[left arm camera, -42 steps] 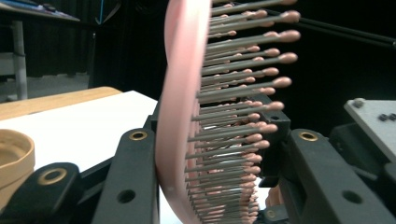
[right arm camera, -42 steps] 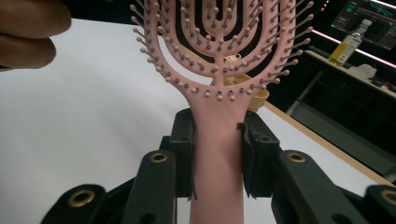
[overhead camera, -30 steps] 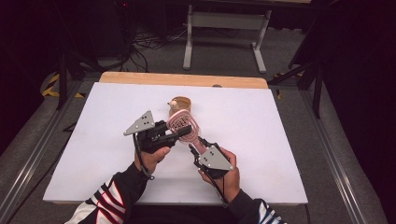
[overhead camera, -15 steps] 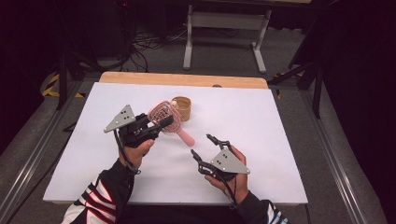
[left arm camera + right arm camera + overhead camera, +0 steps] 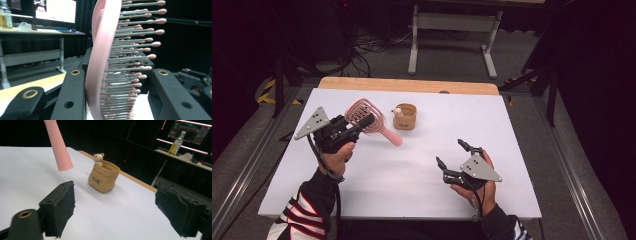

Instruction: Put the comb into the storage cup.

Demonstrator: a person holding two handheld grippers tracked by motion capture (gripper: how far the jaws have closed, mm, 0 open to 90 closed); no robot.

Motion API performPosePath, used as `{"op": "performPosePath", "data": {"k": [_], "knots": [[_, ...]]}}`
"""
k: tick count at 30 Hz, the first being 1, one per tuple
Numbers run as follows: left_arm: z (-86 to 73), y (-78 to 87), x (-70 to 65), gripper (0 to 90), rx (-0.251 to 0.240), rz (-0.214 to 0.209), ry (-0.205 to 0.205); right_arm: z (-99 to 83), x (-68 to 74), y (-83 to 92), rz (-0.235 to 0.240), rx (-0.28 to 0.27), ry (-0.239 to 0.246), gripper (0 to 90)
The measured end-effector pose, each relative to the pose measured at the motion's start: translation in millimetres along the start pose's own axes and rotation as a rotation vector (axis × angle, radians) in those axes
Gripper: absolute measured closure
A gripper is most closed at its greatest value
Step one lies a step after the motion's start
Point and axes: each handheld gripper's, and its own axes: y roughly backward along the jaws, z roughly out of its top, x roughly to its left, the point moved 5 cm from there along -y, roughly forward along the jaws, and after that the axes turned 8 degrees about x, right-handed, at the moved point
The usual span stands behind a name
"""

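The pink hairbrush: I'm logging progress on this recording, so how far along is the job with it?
Done: the pink hairbrush is off the table, clamped by its head in the left gripper.
In hand: the right gripper has just been opening; nothing is between its jaws, and it sits low over the white table.
Left, probably: setting the brush in the tan bear pouch, which stands upright nearby with no brush in it.

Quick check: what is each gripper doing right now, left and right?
Left gripper: shut on the pink hairbrush, lifted off the table.
Right gripper: open, nothing between its jaws, which have just been opening.
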Motion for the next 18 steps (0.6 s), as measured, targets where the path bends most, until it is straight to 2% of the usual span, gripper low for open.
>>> {"op": "performPosePath", "data": {"k": [2, 4, 8, 12, 14, 18], "knots": [[3.3, 7.1, 4.1, 63.2, -0.013, 0.012, -0.004, -7.8, -5.8, 3.1, -0.015, 0.026, 0.008, 13.1], [4.6, 9.2, 5.6, 63.1, -0.013, 0.02, -0.001, -10.3, -7.9, 4.7, -0.015, 0.025, 0.004, 13.1], [7.0, 11.4, 7.8, 63.2, -0.02, 0.031, -0.009, -24.5, -17.9, 10.7, -0.03, 0.061, -0.009, 11.7], [11.8, 9.8, 9.2, 63.2, -0.018, 0.042, -0.021, -33.3, -21.5, 12.8, -0.044, 0.1, -0.012, 9.7], [16.9, 8.7, 9.3, 63.2, -0.026, 0.038, -0.027, -40.7, -24.1, 16.3, -0.028, 0.116, -0.03, 9.1], [31.7, -0.3, 9.5, 63.2, -0.005, 0.046, -0.067, -44.7, -26.2, 17.5, -0.034, 0.127, -0.036, 8.8]]}}
